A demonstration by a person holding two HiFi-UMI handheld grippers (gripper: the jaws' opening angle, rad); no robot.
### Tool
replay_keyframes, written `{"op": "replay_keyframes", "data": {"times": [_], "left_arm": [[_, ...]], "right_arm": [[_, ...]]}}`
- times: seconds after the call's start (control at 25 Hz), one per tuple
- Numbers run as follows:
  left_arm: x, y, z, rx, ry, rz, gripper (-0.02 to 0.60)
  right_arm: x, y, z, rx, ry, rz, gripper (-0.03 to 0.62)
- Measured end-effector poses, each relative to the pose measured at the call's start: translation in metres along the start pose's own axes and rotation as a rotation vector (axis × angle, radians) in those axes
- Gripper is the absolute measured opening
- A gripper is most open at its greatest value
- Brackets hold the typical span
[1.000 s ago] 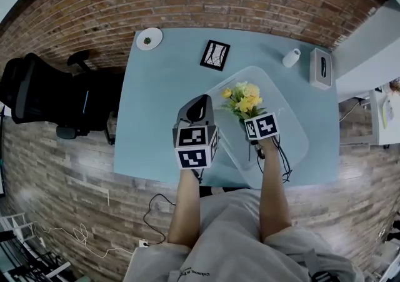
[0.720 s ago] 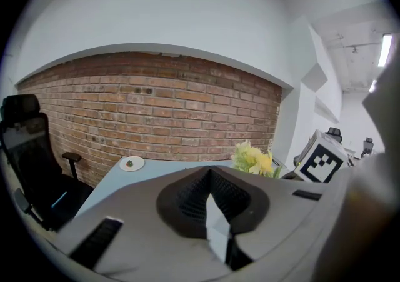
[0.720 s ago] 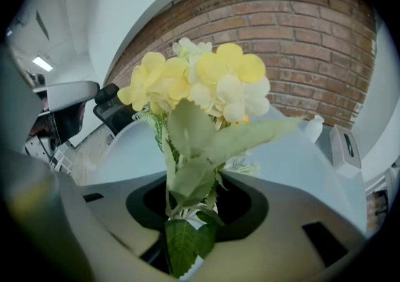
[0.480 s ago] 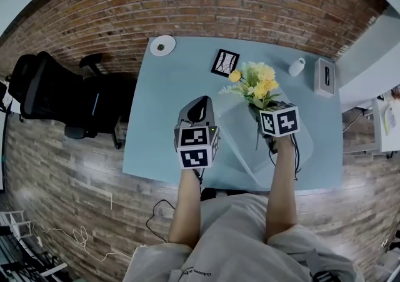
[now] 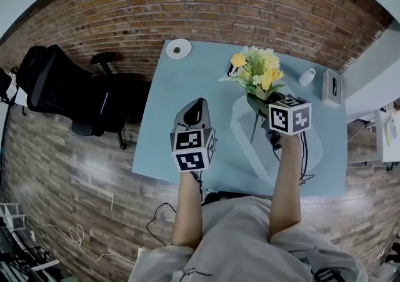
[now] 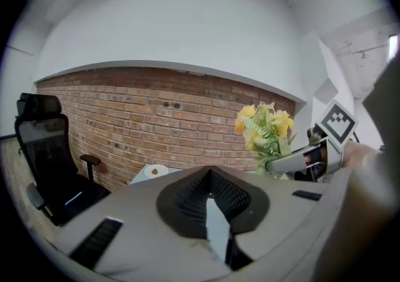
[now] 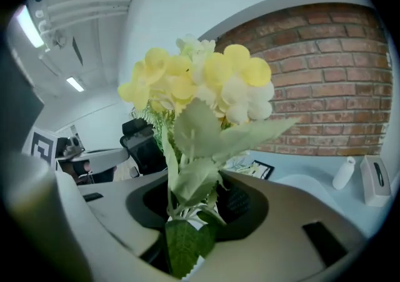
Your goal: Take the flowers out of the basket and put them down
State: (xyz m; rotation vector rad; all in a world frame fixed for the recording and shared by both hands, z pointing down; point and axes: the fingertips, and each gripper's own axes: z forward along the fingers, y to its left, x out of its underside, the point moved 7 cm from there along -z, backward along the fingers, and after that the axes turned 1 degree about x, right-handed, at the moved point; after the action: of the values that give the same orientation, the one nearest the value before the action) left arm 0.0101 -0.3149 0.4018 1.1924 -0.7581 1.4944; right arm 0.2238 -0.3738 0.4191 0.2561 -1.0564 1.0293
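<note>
A bunch of yellow and white flowers with green leaves stands upright above the blue table. My right gripper is shut on its stems, which hang down below the jaws. In the right gripper view the flowers fill the middle and the leaves sit between the jaws of the right gripper. Under them lies the pale, see-through basket. My left gripper hovers to the left over the table, shut, with nothing in it. From the left gripper view the flowers show at the right.
A white plate lies at the table's far left corner. A white cup and a tissue box stand at the far right. A framed picture lies behind the flowers. A black office chair stands left of the table, a brick wall beyond.
The right gripper has lifted the flowers up out of the basket and carried them away from me. The left gripper has stayed in place.
</note>
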Motion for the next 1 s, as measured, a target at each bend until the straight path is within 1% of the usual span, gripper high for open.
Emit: {"op": "replay_keyframes", "data": {"times": [0.12, 0.24, 0.4, 0.52, 0.6, 0.72, 0.84, 1.0], "left_arm": [[0.002, 0.027, -0.012, -0.035, -0.002, -0.013, 0.021], [0.001, 0.050, -0.022, -0.072, -0.013, -0.031, 0.021], [0.006, 0.073, -0.034, -0.101, -0.014, -0.050, 0.021], [0.013, 0.091, -0.043, -0.132, -0.022, -0.080, 0.021], [0.018, 0.098, -0.045, -0.157, -0.016, -0.086, 0.021], [0.029, 0.102, -0.044, -0.162, 0.004, -0.105, 0.021], [0.040, 0.111, -0.044, -0.157, 0.016, -0.151, 0.021], [0.044, 0.119, -0.049, -0.167, 0.013, -0.154, 0.021]], "right_arm": [[-0.020, 0.026, 0.006, -0.002, -0.031, -0.038, 0.181], [-0.036, 0.051, 0.019, -0.034, -0.047, -0.067, 0.181], [-0.032, 0.079, 0.046, -0.075, -0.024, -0.074, 0.181], [-0.009, 0.097, 0.076, -0.062, 0.045, -0.079, 0.181], [0.009, 0.103, 0.096, -0.043, 0.102, -0.096, 0.181], [0.044, 0.105, 0.123, 0.033, 0.171, -0.138, 0.181], [0.084, 0.108, 0.149, 0.107, 0.207, -0.172, 0.181], [0.136, 0.108, 0.170, 0.156, 0.246, -0.113, 0.181]]}}
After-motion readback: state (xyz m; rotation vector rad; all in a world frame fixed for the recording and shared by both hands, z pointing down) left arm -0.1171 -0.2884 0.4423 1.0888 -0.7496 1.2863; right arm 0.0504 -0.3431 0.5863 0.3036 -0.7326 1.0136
